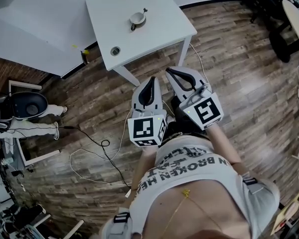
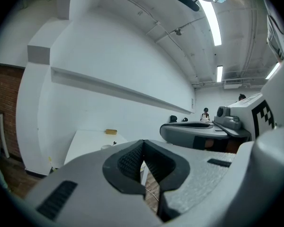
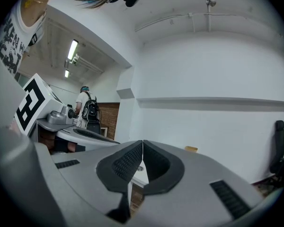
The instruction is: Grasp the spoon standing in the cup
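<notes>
We see a smooth, matt white desk on a grainy wood-plank floor. The cup looks glossy white. The left gripper and right gripper have matt grey plastic shells, and black ribbed pads line the jaws.

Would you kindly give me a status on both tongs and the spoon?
Left tongs shut, empty; right tongs shut, empty. Spoon standing in cup on white table, untouched. Both tongs short of table; nothing blocking.

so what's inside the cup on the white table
A spoon stands in the cup, handle poking past the rim. Its bowl end and any liquid are too small to make out.
</notes>
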